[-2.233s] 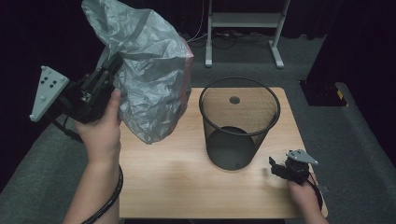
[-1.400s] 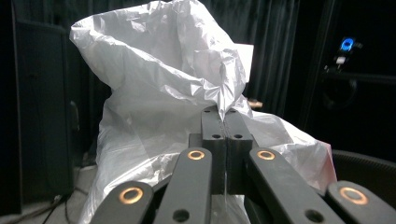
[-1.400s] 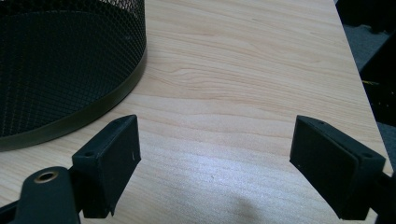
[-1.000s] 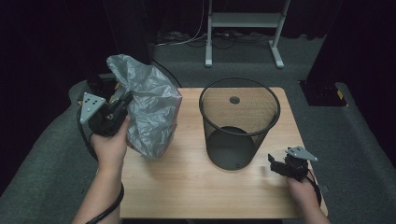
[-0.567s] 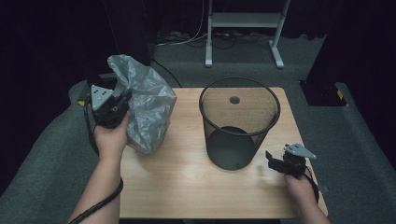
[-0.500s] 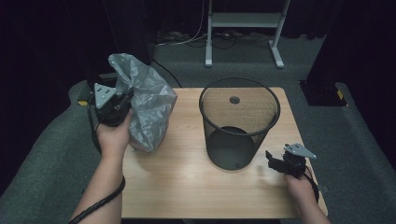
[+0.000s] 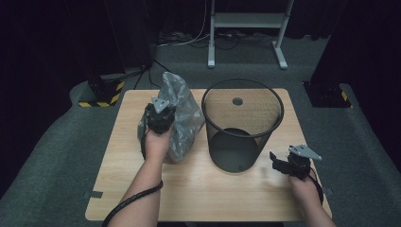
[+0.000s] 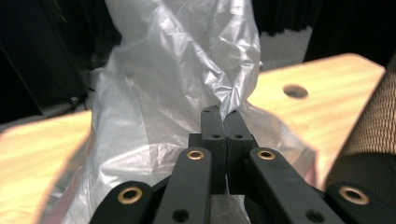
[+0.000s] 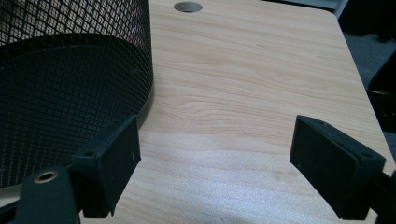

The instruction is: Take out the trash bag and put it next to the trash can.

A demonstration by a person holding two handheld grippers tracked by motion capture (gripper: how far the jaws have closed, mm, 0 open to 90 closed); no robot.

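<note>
On the wooden desk (image 7: 142, 189), at 9 o'clock of the mesh bin (image 7: 242, 125): crumpled plastic bag (image 7: 182, 118), pinched by left hand-held gripper (image 7: 158, 118).

Left hand-held gripper: jaws together, clamped on a fold of the translucent grey bag, film bunched above the tips in the left gripper view; lower end of bag touching the desk, just beside the bin wall. Right hand-held gripper (image 7: 279, 163): at 4 o'clock of the bin, jaws wide apart, nothing between, low over bare desk, one jaw near the bin's base. Bin: black wire mesh, upright, mid-desk. Round cable hole (image 7: 237, 101) at 12 o'clock behind the bin.
</note>
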